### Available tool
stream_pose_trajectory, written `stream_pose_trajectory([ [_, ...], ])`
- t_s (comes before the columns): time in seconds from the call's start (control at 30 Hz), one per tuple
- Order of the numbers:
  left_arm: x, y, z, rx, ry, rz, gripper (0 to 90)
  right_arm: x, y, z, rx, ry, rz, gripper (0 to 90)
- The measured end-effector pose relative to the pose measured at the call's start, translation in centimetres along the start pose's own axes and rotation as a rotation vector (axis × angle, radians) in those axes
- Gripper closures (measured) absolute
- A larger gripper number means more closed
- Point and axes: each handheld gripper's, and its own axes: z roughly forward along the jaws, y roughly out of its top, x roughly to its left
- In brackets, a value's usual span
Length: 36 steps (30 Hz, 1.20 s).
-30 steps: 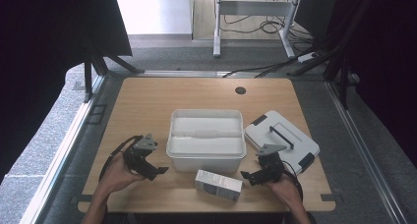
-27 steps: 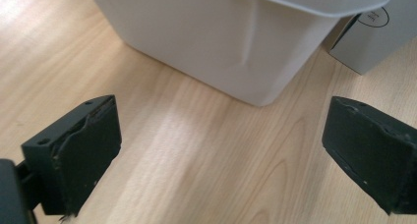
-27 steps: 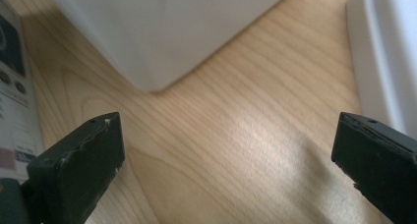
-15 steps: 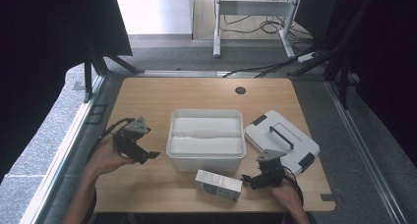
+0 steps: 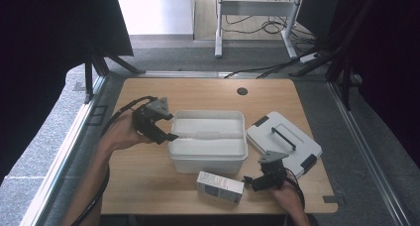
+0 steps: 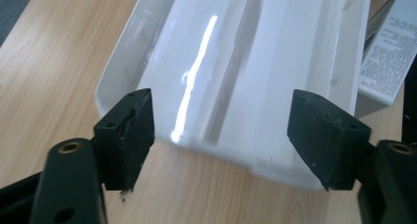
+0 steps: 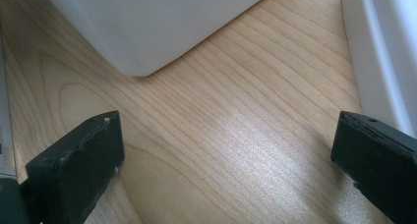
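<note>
The left tool (image 5: pixel 171 136) hangs at the near left end of the white plastic bin (image 5: pixel 208 137), its jaws spread and just narrowing with nothing yet between them, likely lining up to grip that end wall. The right tool (image 5: pixel 246 180) rests low on the worktop (image 5: pixel 148 186), jaws spread wide and empty, a small printed box (image 5: pixel 220 186) just ahead, the bin's lid (image 5: pixel 284 141) lying behind it, probably waiting
</note>
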Motion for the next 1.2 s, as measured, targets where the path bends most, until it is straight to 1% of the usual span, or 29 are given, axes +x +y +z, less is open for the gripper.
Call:
stream_pose_trajectory([
  [0.03, 0.0, 0.5, 0.2, 0.007, -0.005, 0.012, 26.7, 0.0, 0.0, 0.0, 0.000, 0.000, 0.000, 0.0],
  [0.07, 0.1, 1.2, 0.5, 0.017, -0.014, 0.035, 28.0, 0.0, 0.0, 0.0, 0.000, 0.000, 0.000, 0.0],
  [0.1, 0.1, 1.9, 0.9, 0.025, -0.022, 0.050, 32.1, 0.0, 0.0, 0.0, 0.000, 0.000, 0.000, 0.0],
  [0.13, 0.1, 2.6, 1.3, 0.032, -0.035, 0.062, 32.1, 0.0, 0.0, 0.0, 0.000, 0.000, 0.000, 0.0],
  [0.17, 0.1, 3.4, 1.8, 0.047, -0.047, 0.079, 33.6, 0.0, 0.0, 0.0, 0.000, 0.000, 0.000, 0.0],
  [0.2, 0.0, 3.9, 2.1, 0.056, -0.053, 0.088, 35.8, 0.0, 0.0, 0.0, 0.000, 0.000, 0.000, 0.0],
  [0.3, -0.2, 5.5, 3.6, 0.092, -0.083, 0.123, 41.7, 0.0, 0.0, 0.0, 0.000, 0.000, 0.000, 0.0],
  [0.33, -0.2, 6.0, 4.3, 0.107, -0.095, 0.137, 44.9, 0.0, 0.0, 0.0, 0.000, 0.000, 0.000, 0.0],
  [0.37, -0.2, 6.4, 4.8, 0.122, -0.104, 0.153, 50.2, 0.0, 0.0, 0.0, 0.000, 0.000, 0.000, 0.0],
  [0.4, -0.2, 6.7, 5.2, 0.130, -0.108, 0.158, 50.2, 0.0, 0.0, 0.0, 0.000, 0.000, 0.000, 0.0],
  [0.43, -0.1, 7.0, 5.7, 0.144, -0.117, 0.171, 52.5, 0.0, 0.0, 0.0, 0.000, 0.000, 0.000, 0.0],
  [0.5, 0.0, 7.6, 6.7, 0.168, -0.131, 0.182, 57.5, 0.0, 0.0, 0.0, 0.000, 0.000, 0.000, 0.0],
  [0.63, 0.0, 8.5, 8.6, 0.233, -0.142, 0.217, 66.0, 0.0, 0.0, 0.0, -0.001, -0.001, 0.000, 0.0],
  [0.7, 0.0, 9.0, 9.3, 0.260, -0.161, 0.227, 69.3, 0.0, 0.0, 0.0, -0.001, -0.001, 0.000, 0.0],
  [0.8, -0.3, 9.3, 9.9, 0.300, -0.174, 0.240, 73.1, 0.0, 0.0, 0.0, -0.001, -0.001, 0.000, 0.0],
  [0.83, -0.3, 9.5, 10.1, 0.312, -0.183, 0.244, 76.0, 0.0, 0.0, 0.0, -0.001, -0.001, 0.000, 0.0],
  [0.9, -0.3, 9.6, 10.5, 0.335, -0.189, 0.248, 77.3, 0.0, 0.0, 0.0, -0.001, -0.001, 0.000, 0.0],
  [0.93, -0.3, 9.6, 10.5, 0.333, -0.194, 0.245, 79.7, 0.0, 0.0, 0.0, -0.001, -0.001, 0.000, 0.0],
  [1.13, -0.1, 9.9, 10.7, 0.353, -0.186, 0.244, 88.4, 0.0, 0.0, 0.0, -0.001, -0.001, 0.000, 0.0],
  [1.2, -0.1, 10.0, 10.7, 0.355, -0.190, 0.242, 88.7, 0.0, 0.0, 0.0, -0.001, -0.001, 0.000, 0.0],
])
